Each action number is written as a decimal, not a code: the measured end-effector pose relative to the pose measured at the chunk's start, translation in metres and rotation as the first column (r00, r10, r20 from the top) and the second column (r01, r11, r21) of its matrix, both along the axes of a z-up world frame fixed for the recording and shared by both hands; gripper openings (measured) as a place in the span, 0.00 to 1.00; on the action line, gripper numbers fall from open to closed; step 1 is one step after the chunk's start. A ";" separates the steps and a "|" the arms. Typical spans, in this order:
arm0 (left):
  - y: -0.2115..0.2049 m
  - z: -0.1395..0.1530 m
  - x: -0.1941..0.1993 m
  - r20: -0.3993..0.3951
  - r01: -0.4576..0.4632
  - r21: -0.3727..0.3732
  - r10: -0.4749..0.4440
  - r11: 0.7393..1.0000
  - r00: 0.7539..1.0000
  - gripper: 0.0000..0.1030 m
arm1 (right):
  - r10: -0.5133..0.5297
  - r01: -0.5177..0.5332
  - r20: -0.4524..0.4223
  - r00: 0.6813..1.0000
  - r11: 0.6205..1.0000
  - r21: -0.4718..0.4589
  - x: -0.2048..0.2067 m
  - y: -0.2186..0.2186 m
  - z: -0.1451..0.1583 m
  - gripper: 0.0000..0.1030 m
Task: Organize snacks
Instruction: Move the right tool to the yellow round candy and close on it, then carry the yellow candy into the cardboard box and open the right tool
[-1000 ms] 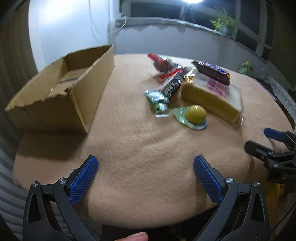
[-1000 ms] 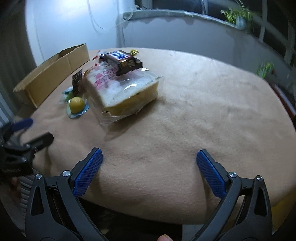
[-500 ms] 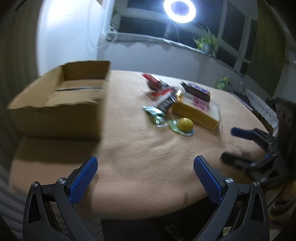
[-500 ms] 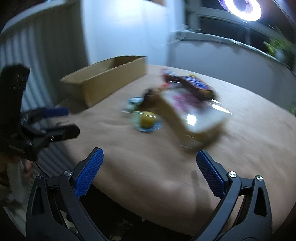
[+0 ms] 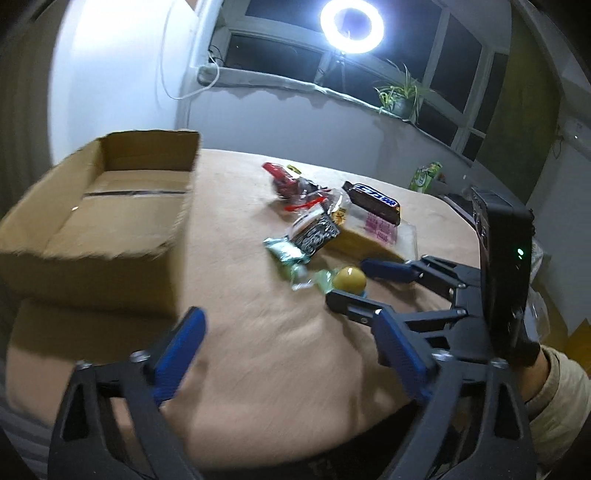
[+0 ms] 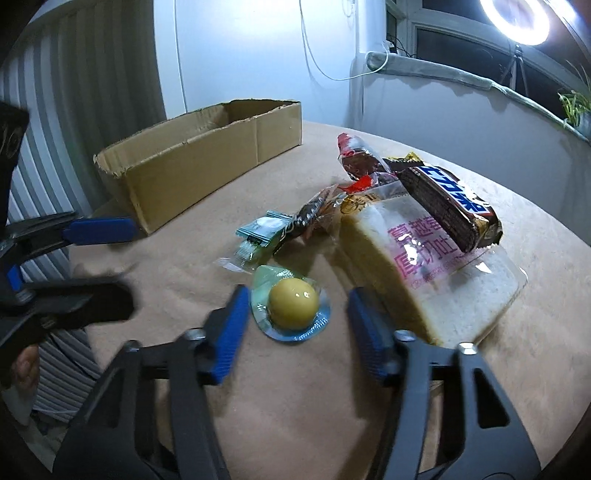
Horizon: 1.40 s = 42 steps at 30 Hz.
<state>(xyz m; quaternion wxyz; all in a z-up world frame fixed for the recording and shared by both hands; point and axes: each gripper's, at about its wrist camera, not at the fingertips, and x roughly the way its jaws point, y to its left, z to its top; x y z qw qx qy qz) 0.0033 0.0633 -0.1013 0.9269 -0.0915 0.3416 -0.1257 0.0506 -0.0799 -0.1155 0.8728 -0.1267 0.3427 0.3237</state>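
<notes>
the counter [image 6: 369,406] carries an open cardboard box [image 6: 192,166], seemingly empty, so sorting looks unstarted. bread [image 6: 424,280], chocolate bar [image 6: 447,203] and small packets lie piled beside it. the right claw [image 6: 295,328] stands apart around the yellow jelly cup [image 6: 293,301]; the left claw [image 5: 288,354] hangs apart, holding nothing.

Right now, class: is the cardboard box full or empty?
Empty, as far as shown: the cardboard box shows only bare floor and a tape seam; all snacks lie on the table. Near corners are hidden.

Lit ring light [image 5: 352,26] by window; potted plant [image 5: 402,96] on sill
</notes>
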 end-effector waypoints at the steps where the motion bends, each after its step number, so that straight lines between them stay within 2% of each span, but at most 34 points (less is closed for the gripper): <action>1: -0.003 0.000 0.005 -0.006 0.003 0.000 -0.003 1.000 1.000 0.71 | 0.006 -0.006 0.000 1.000 1.000 0.009 0.002 -0.002 0.000 0.40; 3: -0.011 -0.002 0.014 -0.020 0.014 0.003 -0.014 1.000 1.000 0.62 | 0.012 -0.012 0.000 1.000 1.000 0.027 0.001 -0.008 0.002 0.39; 11: -0.035 -0.010 0.051 -0.090 -0.006 0.058 0.011 0.998 0.996 0.55 | -0.037 0.040 -0.039 0.999 0.996 0.080 -0.010 -0.049 0.006 0.33; 13: -0.039 -0.014 0.060 -0.100 -0.014 0.074 0.021 0.997 0.995 0.36 | -0.048 0.052 -0.042 0.998 0.995 0.084 -0.014 -0.057 0.006 0.33; 16: -0.041 -0.021 0.067 -0.114 -0.030 0.099 0.041 0.995 0.993 0.18 | -0.066 0.071 -0.052 0.996 0.993 0.094 -0.019 -0.070 0.006 0.33; 18: -0.038 -0.024 0.064 -0.110 -0.029 0.094 0.039 0.995 0.993 0.15 | -0.077 0.083 -0.058 0.995 0.991 0.105 -0.021 -0.077 0.006 0.33; 32: -0.022 -0.022 0.036 -0.101 -0.057 0.071 0.064 0.996 0.993 0.14 | -0.122 0.127 -0.055 0.991 0.985 0.117 -0.030 -0.092 0.008 0.33; 42: -0.028 -0.001 0.014 -0.050 -0.031 0.057 0.034 0.998 0.998 0.14 | -0.149 0.144 0.021 0.989 0.977 0.155 -0.038 -0.099 0.042 0.33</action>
